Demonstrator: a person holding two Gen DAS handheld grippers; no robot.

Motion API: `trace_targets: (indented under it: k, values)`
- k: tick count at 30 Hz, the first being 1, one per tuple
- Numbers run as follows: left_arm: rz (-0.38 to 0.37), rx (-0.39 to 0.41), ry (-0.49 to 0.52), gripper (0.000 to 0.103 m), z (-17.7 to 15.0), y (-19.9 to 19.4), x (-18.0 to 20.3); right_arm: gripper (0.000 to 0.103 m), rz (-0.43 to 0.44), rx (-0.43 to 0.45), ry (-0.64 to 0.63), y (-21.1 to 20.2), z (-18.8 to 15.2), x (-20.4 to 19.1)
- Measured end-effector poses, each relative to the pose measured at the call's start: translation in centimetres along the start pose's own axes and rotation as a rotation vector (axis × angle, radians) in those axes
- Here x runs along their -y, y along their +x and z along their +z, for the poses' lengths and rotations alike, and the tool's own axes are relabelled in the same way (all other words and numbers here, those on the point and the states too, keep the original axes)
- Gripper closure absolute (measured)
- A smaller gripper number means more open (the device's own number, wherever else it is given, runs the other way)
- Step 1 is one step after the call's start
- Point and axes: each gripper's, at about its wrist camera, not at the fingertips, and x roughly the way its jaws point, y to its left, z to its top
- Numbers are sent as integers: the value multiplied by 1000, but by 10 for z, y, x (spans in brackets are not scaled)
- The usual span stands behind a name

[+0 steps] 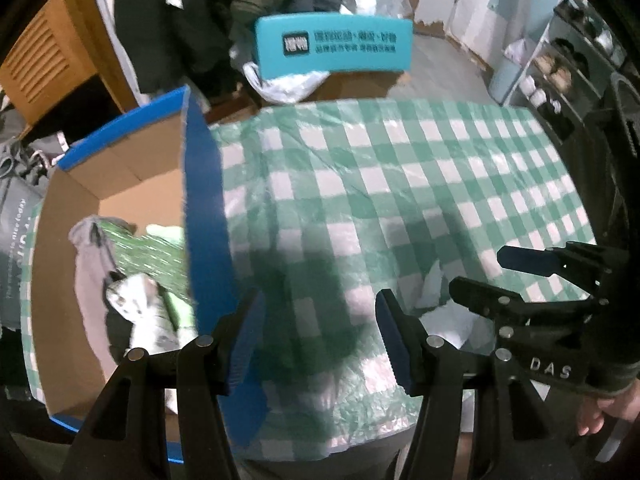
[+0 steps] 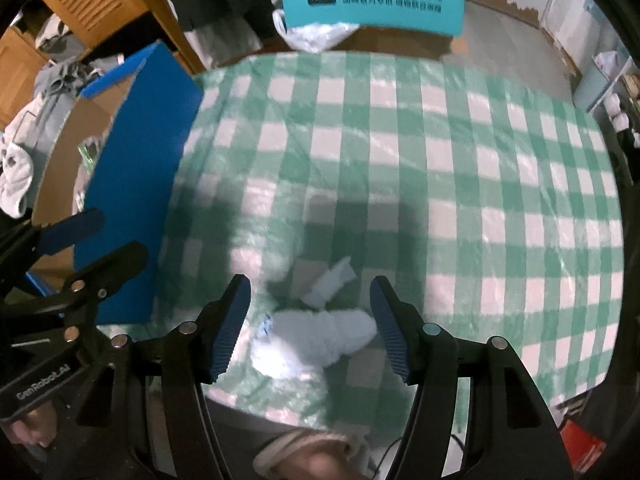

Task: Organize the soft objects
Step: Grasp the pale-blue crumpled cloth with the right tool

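Note:
A white fluffy soft item [image 2: 316, 340] lies on the green checked tablecloth [image 2: 440, 160] near the front edge, between the open fingers of my right gripper [image 2: 310, 312], which hovers just above it. It also shows in the left wrist view [image 1: 444, 312]. My left gripper [image 1: 320, 328] is open and empty over the cloth, beside the blue wall of a cardboard box [image 1: 204, 208]. The box holds a grey garment [image 1: 90, 276], a green patterned item [image 1: 148, 256] and a white cat-face plush [image 1: 138, 304]. The right gripper shows in the left wrist view [image 1: 480, 276].
A teal chair back [image 1: 334, 44] stands behind the table's far edge. Dark clothes hang at the back left [image 1: 168, 20]. A wooden cabinet [image 1: 44, 60] stands at the left. A shelf with shoes [image 1: 560, 76] is at the right. My left gripper also shows in the right wrist view [image 2: 104, 236].

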Motion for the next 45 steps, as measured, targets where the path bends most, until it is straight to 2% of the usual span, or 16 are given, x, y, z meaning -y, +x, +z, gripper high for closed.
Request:
trace_targets:
  k: [12, 18, 22, 30, 33, 39, 45]
  values:
    - [26, -71, 25, 44, -9, 28, 12, 41, 30, -80, -21, 25, -21, 5]
    - [32, -91, 26, 44, -8, 37, 18, 41, -4, -114, -53, 37, -28, 10]
    - [29, -111, 36, 44, -8, 45, 26, 41, -10, -112, -43, 34, -30, 24]
    - [19, -135, 56, 44, -6, 56, 43, 40, -93, -97, -39, 26, -32, 58]
    - [12, -140, 64, 44, -5, 59, 49, 37, -127, -84, -41, 23, -31, 69]
    - [-23, -154, 65, 44, 0, 67, 60, 35, -153, -65, 7, 21, -27, 91]
    - [-48, -150, 60, 35, 5, 73, 68, 35, -166, -45, 75, 12, -26, 107]
